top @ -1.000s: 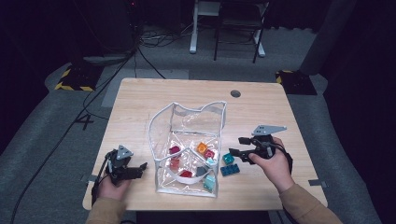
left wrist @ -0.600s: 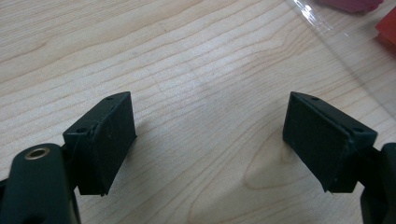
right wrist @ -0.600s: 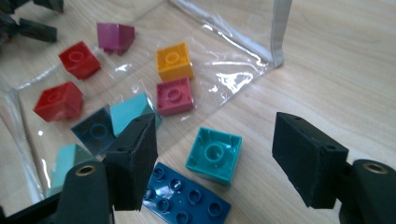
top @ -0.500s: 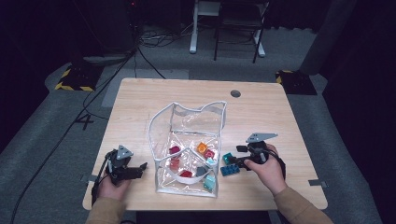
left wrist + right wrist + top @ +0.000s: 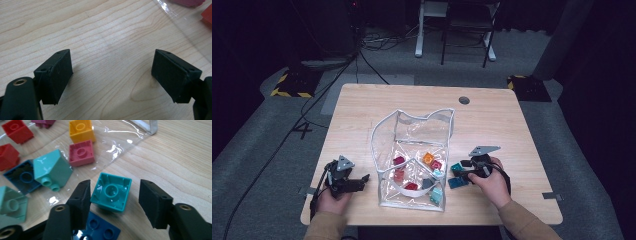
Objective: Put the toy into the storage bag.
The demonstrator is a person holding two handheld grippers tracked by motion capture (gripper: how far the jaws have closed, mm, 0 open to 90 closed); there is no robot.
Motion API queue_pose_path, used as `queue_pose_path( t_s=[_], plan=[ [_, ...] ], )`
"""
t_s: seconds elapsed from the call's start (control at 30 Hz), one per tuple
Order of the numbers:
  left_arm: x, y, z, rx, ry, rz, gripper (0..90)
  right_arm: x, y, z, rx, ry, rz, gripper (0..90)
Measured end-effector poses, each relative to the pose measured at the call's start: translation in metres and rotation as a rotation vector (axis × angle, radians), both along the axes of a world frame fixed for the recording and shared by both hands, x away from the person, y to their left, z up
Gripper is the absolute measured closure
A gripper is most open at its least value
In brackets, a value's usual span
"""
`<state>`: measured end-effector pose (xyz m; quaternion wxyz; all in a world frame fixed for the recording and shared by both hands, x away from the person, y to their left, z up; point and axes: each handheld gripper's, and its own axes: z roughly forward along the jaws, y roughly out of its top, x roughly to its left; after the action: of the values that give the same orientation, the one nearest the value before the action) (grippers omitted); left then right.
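A teal brick (image 5: 111, 192) lies studs-down on the wooden table (image 5: 492, 125), just right of a clear plastic bag (image 5: 377, 145). My right gripper (image 5: 115, 190) straddles this teal brick (image 5: 456, 168). Its jaws have just been closing. The left pad is at the brick's edge, and a gap remains at the right pad. A dark blue brick (image 5: 100, 228) lies under the jaws. My right gripper (image 5: 460, 175) sits low on the table by the bag's right side. My left gripper (image 5: 362, 181) rests left of the bag, open over bare wood (image 5: 111, 67).
The bag lies open and holds several bricks: yellow (image 5: 82, 130), pink (image 5: 81, 153), mint (image 5: 51, 170), red (image 5: 17, 130) and dark blue (image 5: 22, 177). Its white-edged rim (image 5: 146, 126) is close ahead of the right gripper. A round hole (image 5: 464, 100) marks the table's far side.
My right gripper has come down and a little toward the bag, onto the teal brick, and its jaws stand narrower. The left gripper has stayed put.
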<state>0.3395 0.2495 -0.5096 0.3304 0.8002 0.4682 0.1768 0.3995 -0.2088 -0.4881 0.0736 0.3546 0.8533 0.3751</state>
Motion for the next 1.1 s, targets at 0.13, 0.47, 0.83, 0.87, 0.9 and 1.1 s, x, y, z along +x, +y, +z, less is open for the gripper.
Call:
queue_pose_path(
  t_s=[0.13,0.47,0.83,0.87,0.9,1.1],
  plan=[
    [0.0,0.0,0.0,0.0,0.0,0.0,17.4,0.003,0.001,-0.003,-0.02,-0.005,0.007,56.9],
    [0.0,0.0,0.0,0.0,0.0,0.0,17.5,0.003,-0.002,0.011,-0.009,-0.039,0.011,59.2],
    [0.0,0.0,0.0,0.001,-0.001,0.0,17.4,-0.004,-0.006,0.04,0.0,-0.075,0.042,59.2],
    [0.0,0.0,0.0,0.0,0.0,0.0,17.4,-0.005,-0.006,0.043,-0.001,-0.08,0.044,59.2],
    [0.0,0.0,0.0,0.0,0.0,0.0,17.4,-0.006,-0.007,0.046,0.001,-0.082,0.045,59.2],
    [0.0,0.0,0.0,0.0,0.0,0.0,17.4,-0.009,-0.009,0.062,0.016,-0.105,0.049,59.2]
  ],
)
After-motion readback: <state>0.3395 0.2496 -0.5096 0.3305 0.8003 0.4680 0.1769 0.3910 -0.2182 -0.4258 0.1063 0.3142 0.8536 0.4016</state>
